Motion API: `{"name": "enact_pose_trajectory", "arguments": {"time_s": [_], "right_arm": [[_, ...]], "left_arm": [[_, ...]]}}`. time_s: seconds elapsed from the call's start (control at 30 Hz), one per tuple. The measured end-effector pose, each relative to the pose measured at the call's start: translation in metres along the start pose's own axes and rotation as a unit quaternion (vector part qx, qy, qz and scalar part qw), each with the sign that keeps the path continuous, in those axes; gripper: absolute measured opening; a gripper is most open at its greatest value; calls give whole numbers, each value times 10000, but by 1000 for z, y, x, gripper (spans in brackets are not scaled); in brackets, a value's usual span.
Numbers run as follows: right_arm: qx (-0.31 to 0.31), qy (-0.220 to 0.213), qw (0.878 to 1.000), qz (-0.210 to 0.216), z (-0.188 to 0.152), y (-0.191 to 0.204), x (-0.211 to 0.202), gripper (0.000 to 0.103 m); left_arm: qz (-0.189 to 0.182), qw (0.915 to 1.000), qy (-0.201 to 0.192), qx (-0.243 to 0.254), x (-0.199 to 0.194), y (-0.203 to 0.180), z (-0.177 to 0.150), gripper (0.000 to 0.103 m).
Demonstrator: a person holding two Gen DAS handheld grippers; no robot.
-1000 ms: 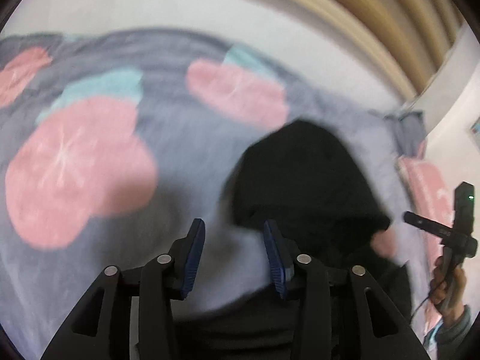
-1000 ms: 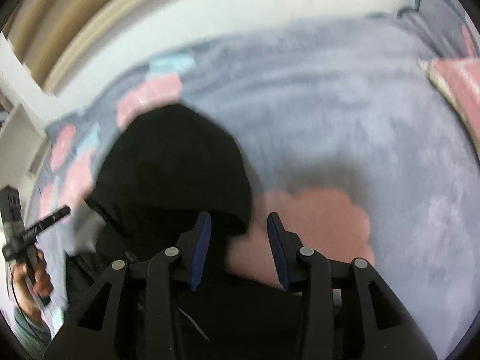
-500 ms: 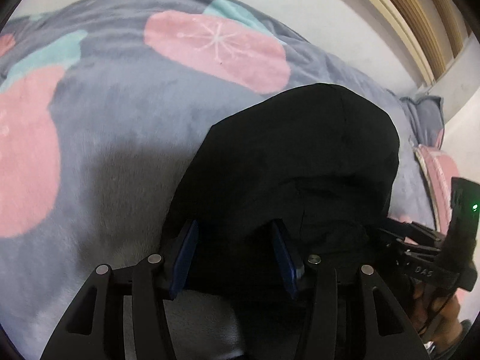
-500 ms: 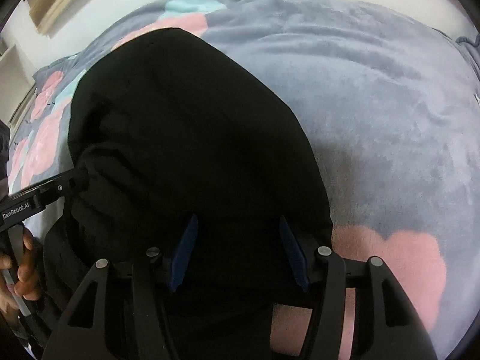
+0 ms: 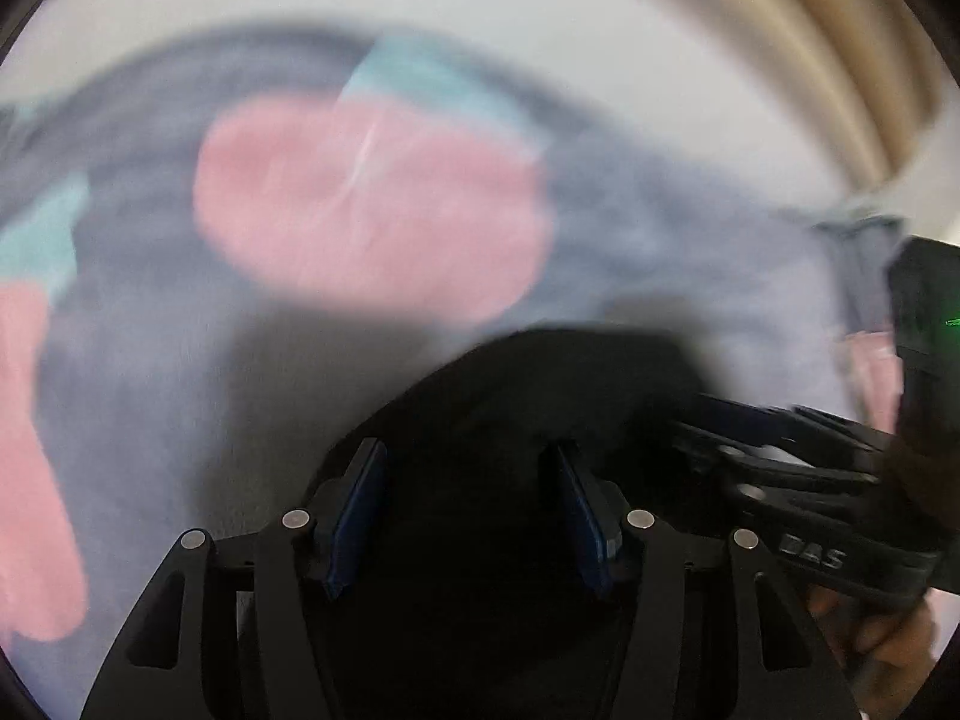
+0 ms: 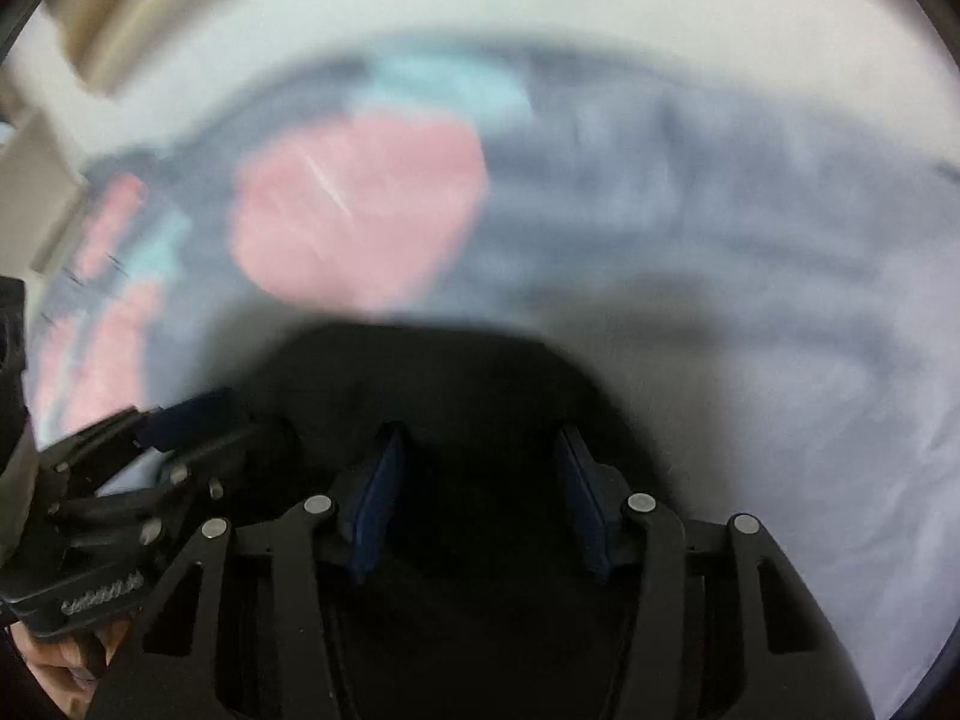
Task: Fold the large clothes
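Note:
A black garment [image 5: 540, 396] lies on a grey blanket [image 5: 150, 360] with pink and teal shapes. In the left wrist view my left gripper [image 5: 468, 480] is wide open, its blue pads either side of the black cloth; whether they touch it is blurred. The right gripper's body shows at the right of this view [image 5: 798, 480]. In the right wrist view my right gripper [image 6: 480, 474] is wide open over the same garment [image 6: 456, 372]. The left gripper shows at its lower left [image 6: 120, 468]. Both views are motion-blurred.
A white wall [image 5: 540, 12] and wooden slats [image 5: 840, 60] rise behind the bed. A pillow in matching print [image 5: 864, 276] lies at the right. A person's hand [image 6: 66, 660] holds the left gripper's handle.
Both cameras have tilted up and pulled back from the garment, which now fills less of each view. The jaws stay open. Both views have become blurred with motion.

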State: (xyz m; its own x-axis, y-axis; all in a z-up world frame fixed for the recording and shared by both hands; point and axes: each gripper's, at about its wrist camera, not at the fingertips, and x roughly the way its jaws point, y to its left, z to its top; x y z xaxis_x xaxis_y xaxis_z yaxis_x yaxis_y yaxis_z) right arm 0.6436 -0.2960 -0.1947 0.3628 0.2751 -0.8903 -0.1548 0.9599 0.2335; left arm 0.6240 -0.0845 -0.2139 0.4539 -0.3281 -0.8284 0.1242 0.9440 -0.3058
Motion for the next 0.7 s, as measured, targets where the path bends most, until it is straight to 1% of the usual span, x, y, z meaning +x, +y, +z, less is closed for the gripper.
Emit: {"name": "enact_pose_trajectory", "arguments": {"time_s": [0.03,0.07,0.2,0.23,0.27,0.3,0.33,0.37,0.43,0.5,0.53,0.6,0.63,0.67,0.7], "right_arm": [[28,117,9999,83,-6,-4,10,56],[26,7,9999,139,-10,-8,10,56],[-15,-96,9998,145,-12,-12,3,56],[-30,-122,9998,160,-14,-16,-5,56],[-22,-135,9997,219,-7,-13,-15,56],[-2,-207,9990,408,-14,-17,-32,56],[-17,-288,9984,488,-17,-18,-45,56],[-68,-363,9983,459,-25,-18,-57,56],[-278,-449,9984,214,-49,-23,-85,56],[-374,-343,9986,156,-67,-23,-94,56],[-414,-205,9987,192,-76,-25,-93,56],[-472,160,9988,-26,-91,-29,-72,56],[-423,322,9986,-44,-94,-33,-62,56],[-363,457,9983,52,-98,-35,-49,56],[-319,475,9983,132,-100,-38,-40,56]], "left_arm": [[-88,9999,-15,-67,6,8,-4,60],[-129,9998,-82,-89,6,11,-5,60],[-16,9999,-70,111,-2,5,-5,59],[-78,9999,-72,110,-9,5,-4,59],[-184,9997,-95,113,-19,5,-2,59],[-332,9992,-151,148,-33,7,-6,59],[-417,9987,-206,192,-47,9,-9,59],[-496,9982,-249,240,-62,11,-15,59],[-679,9970,-217,317,-86,19,-34,59],[-677,9972,-144,295,-94,23,-47,59],[-593,9977,-126,300,-93,24,-53,60],[-283,9991,70,315,-75,27,-65,60],[-248,9988,392,184,-56,34,-70,60],[-295,9982,511,118,-42,35,-70,60],[-276,9983,491,166,-36,36,-72,60]]}}
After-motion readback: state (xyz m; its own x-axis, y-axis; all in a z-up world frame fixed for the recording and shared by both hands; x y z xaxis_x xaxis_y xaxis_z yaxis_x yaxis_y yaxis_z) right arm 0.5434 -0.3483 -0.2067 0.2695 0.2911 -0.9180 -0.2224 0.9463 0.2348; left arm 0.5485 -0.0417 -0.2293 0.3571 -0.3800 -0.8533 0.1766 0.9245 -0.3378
